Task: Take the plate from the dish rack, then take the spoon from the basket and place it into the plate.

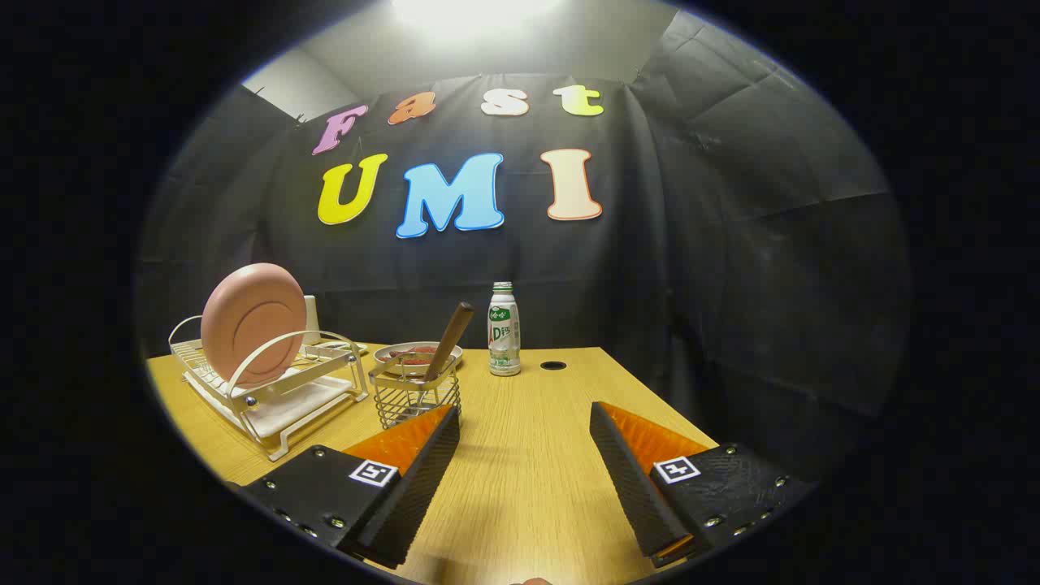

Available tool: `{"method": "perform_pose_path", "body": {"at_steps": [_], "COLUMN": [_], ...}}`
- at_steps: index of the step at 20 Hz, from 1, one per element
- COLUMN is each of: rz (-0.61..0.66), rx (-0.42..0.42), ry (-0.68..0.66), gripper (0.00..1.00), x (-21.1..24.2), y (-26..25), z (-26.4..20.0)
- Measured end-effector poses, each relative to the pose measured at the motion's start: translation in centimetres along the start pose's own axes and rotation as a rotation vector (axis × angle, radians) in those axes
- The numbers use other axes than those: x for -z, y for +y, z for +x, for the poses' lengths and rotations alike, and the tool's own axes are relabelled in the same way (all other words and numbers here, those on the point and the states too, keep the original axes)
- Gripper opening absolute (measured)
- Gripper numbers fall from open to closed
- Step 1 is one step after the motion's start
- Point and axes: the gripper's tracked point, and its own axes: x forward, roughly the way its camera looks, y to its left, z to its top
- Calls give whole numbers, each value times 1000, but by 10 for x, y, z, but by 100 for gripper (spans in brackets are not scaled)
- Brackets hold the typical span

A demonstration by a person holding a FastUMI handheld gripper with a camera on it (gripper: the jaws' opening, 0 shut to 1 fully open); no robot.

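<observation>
The gripper [524, 422] hung over the wooden table [528, 487] with its fingers spread wide apart and nothing between them but bare tabletop. Each finger carried a small square black-and-white marker tag on its block.

Taking the wire basket [416, 396] as the landmark: it stood just ahead of the left finger's tip, which overlapped its lower edge in the view; whether they touched could not be told. The spoon [448, 335] stood in the basket, its dark brown handle leaning up and to the right above the rim. To the left of the basket sat the white dish rack [272, 390], and the pink plate [253, 322] stood on edge in it, tilted slightly back, its underside ring facing the gripper. A pale upright thing showed behind the plate, too hidden to identify. Directly behind the basket lay a shallow dish [418, 354] holding something reddish, too small to make out. To the right of the basket and a little farther back stood a white bottle [504, 329] with a green cap and a green-printed label; the print was too small to make out. Just right of the bottle, a small round dark hole [553, 366] was set into the table.
</observation>
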Motion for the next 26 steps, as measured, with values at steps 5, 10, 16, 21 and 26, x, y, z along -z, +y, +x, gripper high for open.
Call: {"method": "perform_pose_path", "body": {"at_steps": [5,10,16,21,26], "rz": [49,56,22,2,5], "rx": [2,61,143,157,123], "ry": [37,6,-9,18,54], "gripper": [99,99,99,99,99], "x": [7,-15,-58,-97,-136], "y": [-5,-28,-62,-51,-2], "z": [42,73,42,-10,-47]}}
